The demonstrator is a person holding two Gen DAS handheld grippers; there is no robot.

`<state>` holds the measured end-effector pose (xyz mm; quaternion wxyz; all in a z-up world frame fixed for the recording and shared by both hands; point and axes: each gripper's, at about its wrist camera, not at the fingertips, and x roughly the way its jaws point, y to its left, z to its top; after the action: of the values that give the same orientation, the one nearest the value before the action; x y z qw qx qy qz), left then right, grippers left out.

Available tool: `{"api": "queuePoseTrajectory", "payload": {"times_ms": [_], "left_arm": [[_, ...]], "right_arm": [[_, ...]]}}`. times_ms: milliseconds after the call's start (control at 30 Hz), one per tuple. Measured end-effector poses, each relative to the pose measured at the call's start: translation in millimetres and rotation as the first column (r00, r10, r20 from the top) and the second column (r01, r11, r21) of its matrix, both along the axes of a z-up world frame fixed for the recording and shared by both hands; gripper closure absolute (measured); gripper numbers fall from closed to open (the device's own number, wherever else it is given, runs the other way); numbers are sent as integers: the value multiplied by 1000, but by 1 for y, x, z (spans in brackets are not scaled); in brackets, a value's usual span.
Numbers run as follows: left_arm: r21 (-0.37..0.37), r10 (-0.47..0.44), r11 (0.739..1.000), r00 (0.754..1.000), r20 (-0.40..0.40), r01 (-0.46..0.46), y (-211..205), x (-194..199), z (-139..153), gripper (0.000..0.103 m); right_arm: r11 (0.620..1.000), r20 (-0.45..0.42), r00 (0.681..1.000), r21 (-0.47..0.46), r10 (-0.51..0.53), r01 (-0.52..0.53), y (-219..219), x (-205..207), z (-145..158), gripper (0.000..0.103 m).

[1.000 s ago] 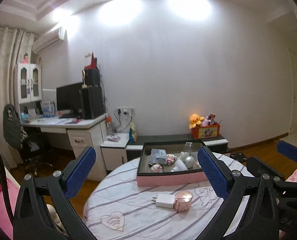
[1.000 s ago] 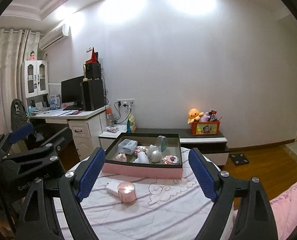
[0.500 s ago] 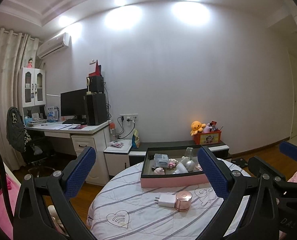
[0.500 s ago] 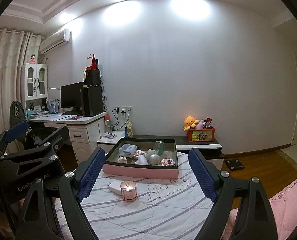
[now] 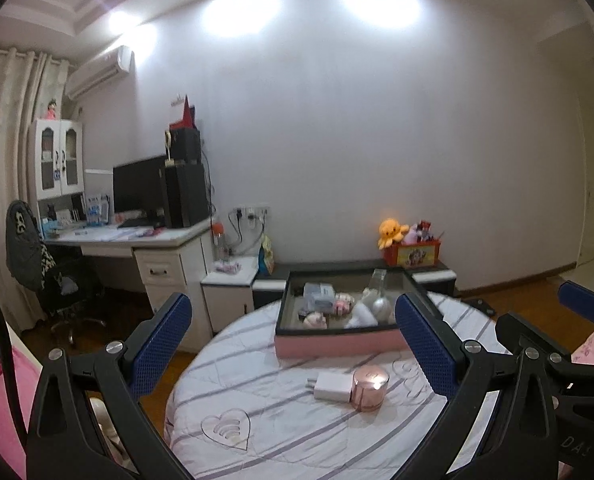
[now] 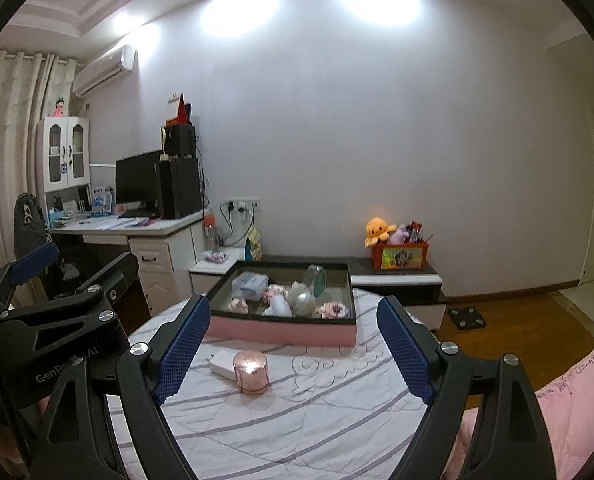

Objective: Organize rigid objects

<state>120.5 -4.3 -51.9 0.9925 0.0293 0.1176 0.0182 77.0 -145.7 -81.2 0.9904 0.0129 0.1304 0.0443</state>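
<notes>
At the far left we see a white desk (image 5: 137, 236) with a dark monitor (image 5: 139, 188) against the wall. Our left gripper (image 5: 293, 344) hangs above the round table (image 5: 281, 408), its blue-padded jaws spread wide with nothing between them. On the striped tablecloth lies a white charger (image 5: 331, 386), touching the rose-gold round jar (image 5: 369, 387) just to its right. Behind both, further along the table, sits the pink-sided tray (image 5: 337, 346), dark inside and holding a jumble of small things: a pale blue box (image 6: 250, 285), a white rounded bottle (image 6: 303, 300), a clear green-tinted piece (image 6: 315, 280) standing upright and a flowery piece (image 6: 335, 310) near its right corner. Our right gripper (image 6: 293, 348) likewise hovers open and empty, its fingers framing the jar and tray from above the table's near side. Beyond the tray, on a low dark shelf, an orange plush octopus (image 6: 379, 230) sits beside a red box (image 6: 401, 256).
</notes>
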Motion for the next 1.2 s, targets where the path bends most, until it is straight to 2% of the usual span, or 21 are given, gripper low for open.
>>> {"api": "queuePoseTrajectory", "payload": {"times_ms": [167, 300, 433, 533, 600, 667, 733, 767, 800, 867, 900, 933, 1100, 1200], "left_arm": [[-25, -18, 1000, 991, -133, 15, 9, 36, -35, 0], [-41, -24, 999, 962, -274, 14, 22, 71, -74, 0], [-41, 0, 999, 918, -397, -18, 39, 103, -111, 0], [3, 53, 998, 898, -437, -58, 48, 117, -129, 0], [12, 80, 996, 885, -458, -84, 55, 126, -135, 0], [3, 90, 995, 877, -472, -101, 62, 134, -139, 0], [-24, 62, 996, 875, -480, -84, 65, 136, -141, 0], [-42, 41, 997, 873, -485, -70, 64, 138, -140, 0], [-55, 25, 997, 872, -489, -59, 63, 140, -141, 0], [-56, 3, 998, 868, -497, -35, 56, 144, -142, 0], [-50, -8, 999, 865, -501, -20, 49, 146, -143, 0], [-42, -16, 999, 862, -506, -5, 42, 148, -144, 0], [-41, -88, 996, 846, -526, 78, 10, 158, -147, 0], [-48, -114, 993, 824, -555, 104, -6, 169, -152, 0]], "right_arm": [[1000, -90, 996, -6, 4, -5, 5, 29, -28, 16], [1000, -204, 978, 13, 29, -27, 10, 61, -57, 16], [998, -331, 941, 25, 70, -66, 21, 97, -89, 16], [996, -437, 895, 23, 87, -86, 33, 130, -112, 16], [992, -485, 866, 55, 124, -111, 39, 148, -123, 16], [991, -536, 834, 70, 132, -112, 43, 165, -134, 16], [987, -569, 807, 109, 159, -117, 45, 182, -141, 17], [986, -577, 800, 118, 165, -118, 45, 188, -143, 23], [985, -579, 797, 120, 171, -124, 45, 191, -144, 35], [979, -586, 785, 144, 202, -144, 45, 198, -146, 49], [974, -585, 780, 166, 222, -153, 44, 199, -147, 52], [972, -585, 778, 176, 229, -153, 42, 201, -147, 52], [991, -572, 809, 94, 135, -100, 20, 187, -144, 53], [997, -558, 827, 52, 72, -52, 3, 176, -142, 53]]}}
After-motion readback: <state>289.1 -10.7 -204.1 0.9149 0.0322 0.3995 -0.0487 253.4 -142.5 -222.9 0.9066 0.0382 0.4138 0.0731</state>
